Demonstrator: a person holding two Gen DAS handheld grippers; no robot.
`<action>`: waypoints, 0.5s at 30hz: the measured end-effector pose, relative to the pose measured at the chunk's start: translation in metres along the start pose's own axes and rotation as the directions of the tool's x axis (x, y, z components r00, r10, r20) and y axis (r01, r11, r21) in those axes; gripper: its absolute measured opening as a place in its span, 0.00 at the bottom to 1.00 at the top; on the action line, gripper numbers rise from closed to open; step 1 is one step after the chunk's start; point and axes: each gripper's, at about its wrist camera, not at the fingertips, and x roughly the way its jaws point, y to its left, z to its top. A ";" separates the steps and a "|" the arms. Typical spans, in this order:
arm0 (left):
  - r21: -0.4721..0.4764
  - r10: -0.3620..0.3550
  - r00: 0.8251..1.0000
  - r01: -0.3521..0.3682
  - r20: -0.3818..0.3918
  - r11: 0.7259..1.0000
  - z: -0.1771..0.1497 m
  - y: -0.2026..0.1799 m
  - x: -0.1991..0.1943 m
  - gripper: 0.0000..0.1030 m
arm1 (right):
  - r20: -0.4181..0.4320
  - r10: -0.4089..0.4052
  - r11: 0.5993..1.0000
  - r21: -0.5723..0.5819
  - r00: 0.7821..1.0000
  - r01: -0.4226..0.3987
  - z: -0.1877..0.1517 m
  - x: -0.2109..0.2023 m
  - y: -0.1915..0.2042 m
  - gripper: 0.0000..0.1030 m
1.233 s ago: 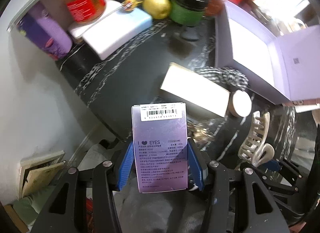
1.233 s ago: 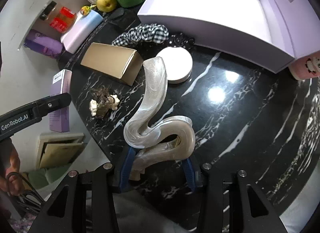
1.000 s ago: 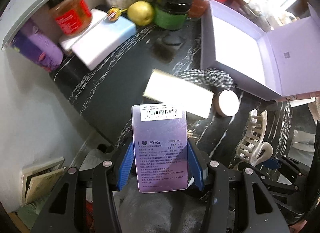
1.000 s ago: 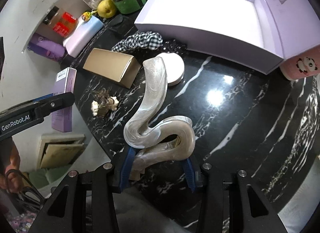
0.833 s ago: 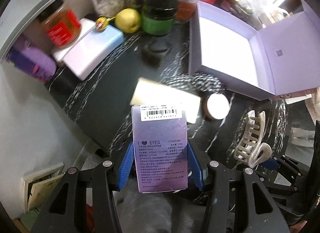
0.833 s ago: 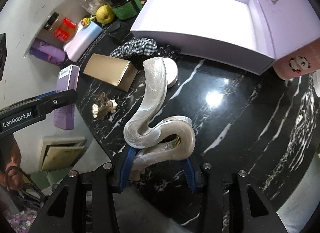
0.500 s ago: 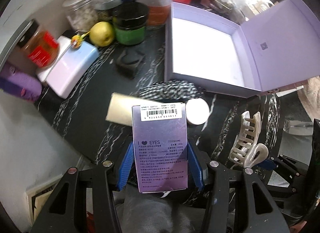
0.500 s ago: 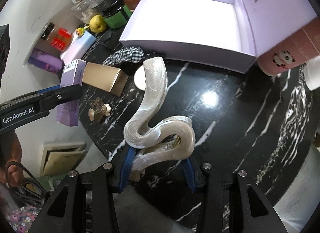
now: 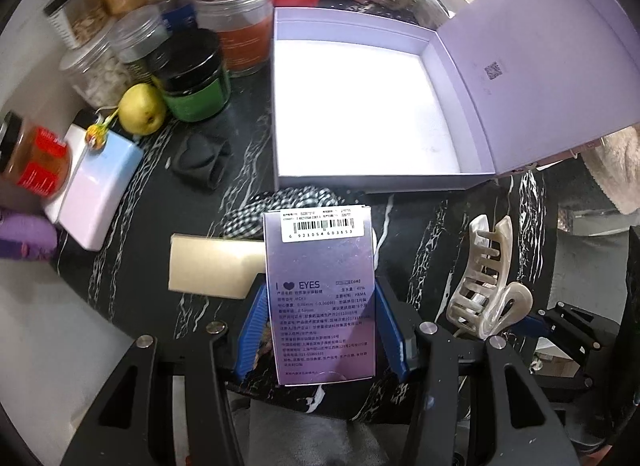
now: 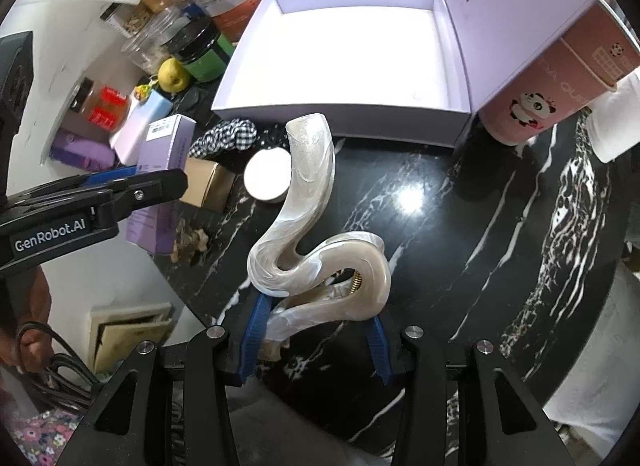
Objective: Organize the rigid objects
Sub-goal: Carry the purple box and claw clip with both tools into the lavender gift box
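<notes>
— Two things are up off the desk right now, one in each hand-held gripper. See the left hand-held gripper? Its blue pads are pinching a purple carton by its long sides, low in the middle of the left wrist frame, barcode end pointing up the picture.

— And the right hand-held gripper?

— Clamped on a pearly hair claw, bottom centre of the right wrist frame; the curved body rises toward the middle of the picture. From the left wrist view that same claw shows at the lower right, teeth pointing left.

— Where's the big lilac box?

— Top centre of both frames, lid standing open on its right side, white floor bare. A pink panda cup stands just beside its right corner.

— What's lying on the dark marble under them?

— A tan carton at centre left in the left wrist frame, partly behind the purple one, with a checked scrunchie above it, near the lilac box's front wall. A round white compact sits just left of the claw's tip in the right wrist frame. Jars, a green tub and a yellow pear crowd the upper left.
</notes>
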 end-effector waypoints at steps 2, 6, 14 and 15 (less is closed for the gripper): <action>0.012 -0.001 1.000 0.001 -0.001 1.000 0.005 -0.002 0.001 0.49 | 0.002 -0.001 1.000 0.003 1.000 0.001 0.003 0.000 -0.001 0.44; 0.025 -0.004 1.000 0.004 -0.006 1.000 0.015 -0.005 0.002 0.49 | 0.002 -0.004 1.000 -0.002 1.000 0.004 0.010 -0.001 -0.002 0.44; 0.051 -0.013 1.000 0.014 -0.020 0.999 0.039 -0.007 0.010 0.49 | -0.008 -0.010 1.000 -0.018 1.000 0.010 0.031 0.001 -0.001 0.44; 0.054 -0.014 1.000 0.015 -0.022 0.998 0.042 -0.007 0.011 0.49 | -0.008 -0.010 1.000 -0.018 1.000 0.010 0.032 0.001 -0.001 0.44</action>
